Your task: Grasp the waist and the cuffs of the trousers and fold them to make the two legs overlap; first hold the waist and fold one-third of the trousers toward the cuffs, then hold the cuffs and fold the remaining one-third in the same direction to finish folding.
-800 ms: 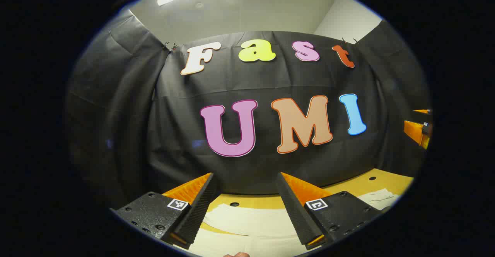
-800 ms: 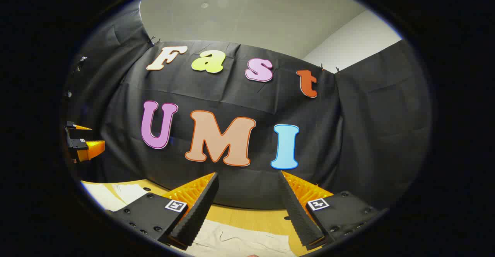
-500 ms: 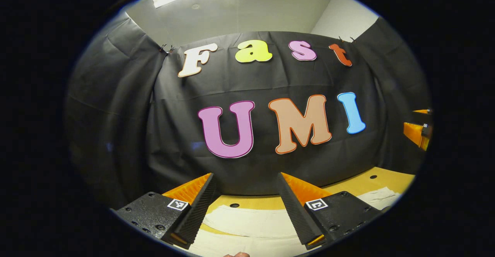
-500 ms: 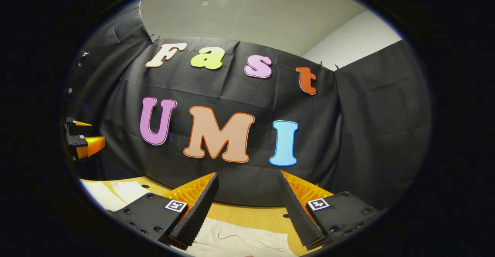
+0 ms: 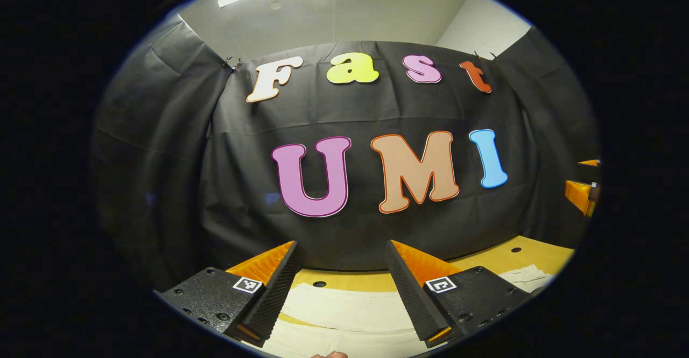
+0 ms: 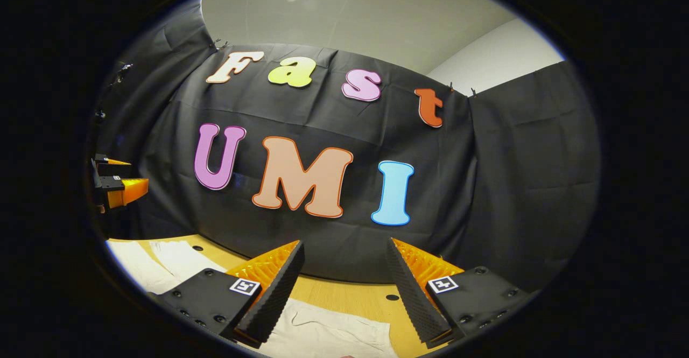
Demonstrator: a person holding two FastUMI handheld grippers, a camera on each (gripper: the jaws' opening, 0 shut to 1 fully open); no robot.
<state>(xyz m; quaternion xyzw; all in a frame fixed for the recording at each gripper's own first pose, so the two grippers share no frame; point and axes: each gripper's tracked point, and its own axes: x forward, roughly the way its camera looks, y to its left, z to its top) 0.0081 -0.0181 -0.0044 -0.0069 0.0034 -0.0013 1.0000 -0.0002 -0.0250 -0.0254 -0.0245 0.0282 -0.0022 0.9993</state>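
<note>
The trousers (image 5: 344, 315) lie flat on the wooden table (image 5: 538, 255), pale cloth spread just below both grippers. The left gripper (image 5: 342, 288) hangs above them with its jaws spread and empty; the right gripper (image 6: 344, 288) is likewise released over the cloth (image 6: 328, 331). The fabric looks light, limp and thin, so it will probably sag and wrinkle. Best pinched at the thicker hemmed edges, waist and cuffs.

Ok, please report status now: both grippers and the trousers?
Left gripper open, right gripper open, both above table. Cream cloth trousers flat on wooden table, ungrasped. Nothing in the way.
</note>
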